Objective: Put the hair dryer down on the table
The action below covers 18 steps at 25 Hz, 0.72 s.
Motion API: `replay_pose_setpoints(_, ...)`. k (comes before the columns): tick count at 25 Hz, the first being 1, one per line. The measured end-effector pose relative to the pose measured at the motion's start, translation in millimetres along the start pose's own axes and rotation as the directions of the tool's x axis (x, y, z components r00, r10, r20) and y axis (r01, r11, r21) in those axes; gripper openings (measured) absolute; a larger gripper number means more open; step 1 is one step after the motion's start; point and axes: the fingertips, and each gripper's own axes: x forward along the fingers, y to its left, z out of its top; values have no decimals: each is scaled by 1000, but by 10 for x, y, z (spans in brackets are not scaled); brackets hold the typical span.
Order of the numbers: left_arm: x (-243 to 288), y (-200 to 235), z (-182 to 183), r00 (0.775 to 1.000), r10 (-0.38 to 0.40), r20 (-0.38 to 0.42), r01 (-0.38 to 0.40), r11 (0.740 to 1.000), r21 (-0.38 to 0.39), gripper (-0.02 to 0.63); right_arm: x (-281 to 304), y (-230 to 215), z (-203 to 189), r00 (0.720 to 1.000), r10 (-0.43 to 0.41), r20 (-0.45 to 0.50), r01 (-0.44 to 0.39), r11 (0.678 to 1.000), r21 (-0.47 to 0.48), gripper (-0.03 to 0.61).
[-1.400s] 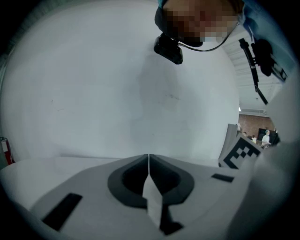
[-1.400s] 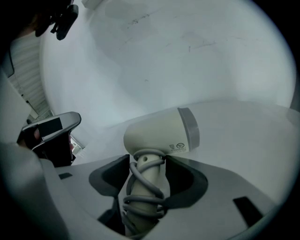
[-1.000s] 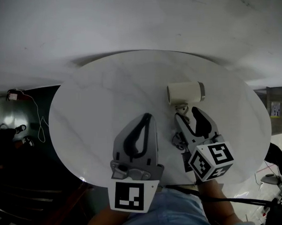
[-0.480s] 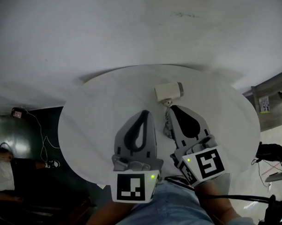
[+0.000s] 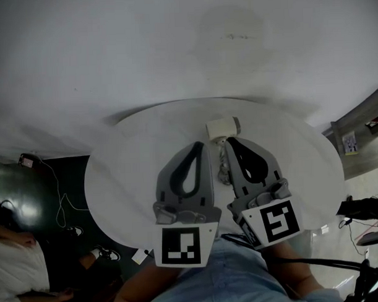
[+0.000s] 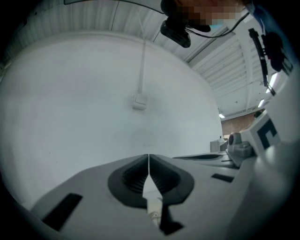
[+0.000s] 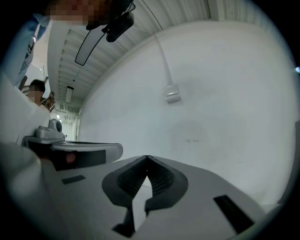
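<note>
A round white bench (image 5: pixel 128 174) with faint marbling filled the middle of the head view, set against a pale grey surface that took up the whole upper half. To the lower left of the bench the floor (image 5: pixel 30 202) was dark, with thin cables (image 5: pixel 57 201) trailing over it, and a person in a white shirt (image 5: pixel 17 274) sat at the bottom left corner. More cables (image 5: pixel 359 231) lay at the right edge. The hair dryer (image 5: pixel 223 127), cream-coloured, lay on the bench near its far rim, above the centre of the frame, touched by neither tool. The left tongs (image 5: pixel 198 145) and the right tongs (image 5: pixel 227 141) hung side by side over the bench below it, each with its marker cube (image 5: pixel 181 246) toward the bottom, so they covered much of the near bench top. The right tips stood just below the dryer. The left tongs were closed, with nothing between their pads. The right tongs had just closed and were empty too. Only the gripper views showed the room ahead, a plain white wall (image 6: pixel 75 98) with a small wall box (image 6: pixel 139 101) on a thin vertical strip, and ribbed panelling (image 7: pixel 187 11) above. Neither gripper view showed the dryer or the bench.
</note>
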Motion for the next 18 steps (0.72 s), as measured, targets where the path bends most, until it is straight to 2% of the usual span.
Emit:
replay_pose_setpoints(7,-41,-28,69,1000,10,11,-11,999,37,14,-84,3,18,1000,4,5,-3,1000,-13,11)
replay_pose_setpoints(18,-77,-24,114,1000,12,16,-13,999,37,14,-109,27,143,999,19,40,-18,999,-36,11)
